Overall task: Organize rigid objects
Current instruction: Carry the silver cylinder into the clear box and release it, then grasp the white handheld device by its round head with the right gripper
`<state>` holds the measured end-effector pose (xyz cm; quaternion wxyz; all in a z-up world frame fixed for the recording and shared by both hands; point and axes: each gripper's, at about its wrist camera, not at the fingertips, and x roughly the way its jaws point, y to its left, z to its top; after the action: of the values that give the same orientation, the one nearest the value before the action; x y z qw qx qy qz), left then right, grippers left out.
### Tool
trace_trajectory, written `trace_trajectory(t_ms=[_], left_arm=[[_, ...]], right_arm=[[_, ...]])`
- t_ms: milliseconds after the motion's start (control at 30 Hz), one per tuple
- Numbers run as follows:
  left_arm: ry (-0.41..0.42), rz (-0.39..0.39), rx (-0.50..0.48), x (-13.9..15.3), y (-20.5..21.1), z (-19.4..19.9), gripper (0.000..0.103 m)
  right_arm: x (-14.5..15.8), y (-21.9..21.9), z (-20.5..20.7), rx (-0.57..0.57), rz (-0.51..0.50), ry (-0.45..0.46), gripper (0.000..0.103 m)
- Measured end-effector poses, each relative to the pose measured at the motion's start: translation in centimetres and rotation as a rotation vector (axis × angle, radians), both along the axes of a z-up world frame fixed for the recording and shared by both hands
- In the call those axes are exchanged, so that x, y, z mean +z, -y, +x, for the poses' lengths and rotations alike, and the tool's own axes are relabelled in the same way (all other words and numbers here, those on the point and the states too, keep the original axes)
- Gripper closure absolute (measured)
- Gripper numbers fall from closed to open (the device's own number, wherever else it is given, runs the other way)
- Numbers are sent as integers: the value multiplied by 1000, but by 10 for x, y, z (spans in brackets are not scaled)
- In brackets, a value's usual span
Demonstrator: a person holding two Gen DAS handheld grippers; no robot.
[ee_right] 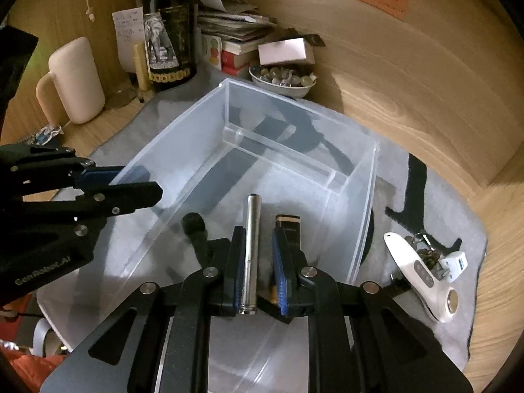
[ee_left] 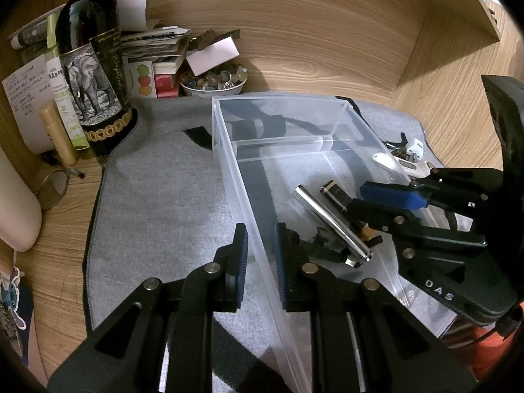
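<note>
A clear plastic bin (ee_left: 229,163) (ee_right: 366,203) stands on a grey mat. Inside lie a silver metal cylinder (ee_left: 330,221) (ee_right: 251,249), a black and gold lighter-like item (ee_left: 337,195) (ee_right: 290,226) and a black-handled item (ee_right: 196,229). My left gripper (ee_left: 260,255) (ee_right: 137,183) straddles the bin's left wall, jaws a little apart, not clamping it. My right gripper (ee_right: 258,262) (ee_left: 373,199) is open inside the bin, fingers either side of the silver cylinder without squeezing it. A white remote-like device (ee_right: 422,275) (ee_left: 402,162), keys (ee_right: 425,249) and a small white adapter (ee_right: 455,262) lie on the mat right of the bin.
A dark wine bottle (ee_left: 93,75) (ee_right: 168,32), a cream mug (ee_right: 77,82), a bowl of trinkets (ee_left: 213,80) (ee_right: 283,80), stacked papers and books (ee_right: 235,32) and a lip-balm tube (ee_left: 60,134) crowd the back left. Wooden walls enclose the desk.
</note>
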<state>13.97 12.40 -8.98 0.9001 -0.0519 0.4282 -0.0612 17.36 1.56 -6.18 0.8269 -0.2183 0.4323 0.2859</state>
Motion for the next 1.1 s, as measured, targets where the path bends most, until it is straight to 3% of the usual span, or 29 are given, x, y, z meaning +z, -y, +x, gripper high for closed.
trace_trajectory(t_ms=[167,233,300,400,600,733,1100], left_arm=[[0,-1,0,0,0,0,88],[0,-1,0,0,1,1,88],[0,-1,0,0,0,0,88],[0,-1,0,0,0,0,88],[0,-2,0,0,0,0,88],[0,-3,1,0,1,0,88],[-1,-2,5,0,0,1,88]], right_arm=[[8,7,0,-20,42,12,73],[14,11,0,-28,60,27,65],[23,18,-1,-48,90,59,47],[40,33,0,-86,141,97,35],[63,73,13,-213,189,161,30],[65,105,28,-311,189,186,20],[10,184,77,-507,100,35,20]])
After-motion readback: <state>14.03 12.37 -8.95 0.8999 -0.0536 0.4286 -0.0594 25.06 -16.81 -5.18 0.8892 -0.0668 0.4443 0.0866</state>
